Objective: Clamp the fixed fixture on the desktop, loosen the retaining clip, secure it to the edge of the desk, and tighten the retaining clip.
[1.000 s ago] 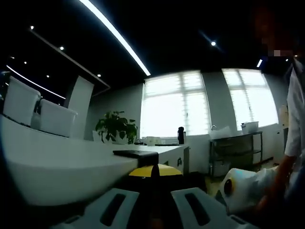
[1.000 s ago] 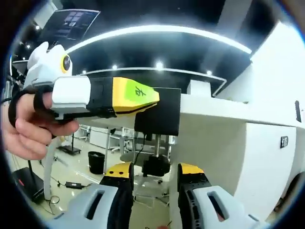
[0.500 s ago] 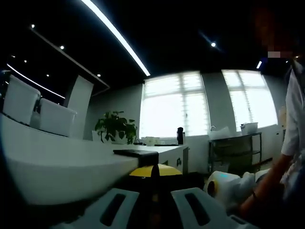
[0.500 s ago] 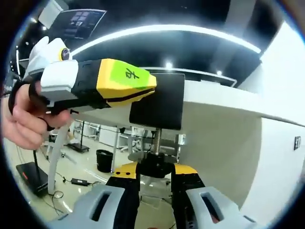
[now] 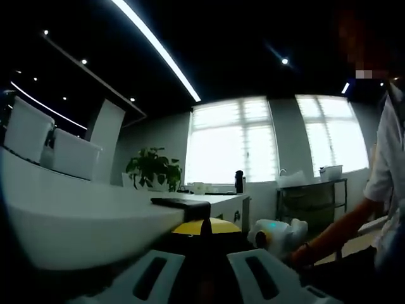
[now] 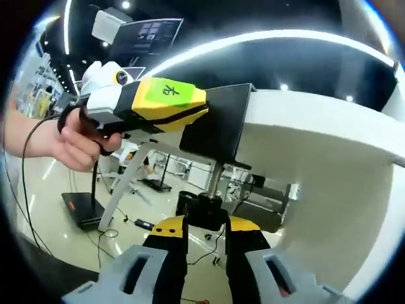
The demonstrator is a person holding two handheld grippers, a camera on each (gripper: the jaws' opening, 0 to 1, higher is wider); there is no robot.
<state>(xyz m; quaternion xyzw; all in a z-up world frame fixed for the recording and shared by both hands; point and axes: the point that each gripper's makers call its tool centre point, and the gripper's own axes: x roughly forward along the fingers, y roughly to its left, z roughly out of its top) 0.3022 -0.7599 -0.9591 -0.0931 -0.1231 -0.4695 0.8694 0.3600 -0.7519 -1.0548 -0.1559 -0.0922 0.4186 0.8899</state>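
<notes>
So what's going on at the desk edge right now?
A person holds a gripper in each hand. The left gripper grips the black clamp fixture sitting on the edge of the white desk. Below the desk, the right gripper has its jaws closed on the black knob at the bottom of the clamp's threaded screw, apparently to turn it. Whether the clamp is tight yet cannot be told.

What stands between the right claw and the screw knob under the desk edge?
Nothing visible: the right claw is already shut on the black knob below the clamp's threaded screw.
</notes>
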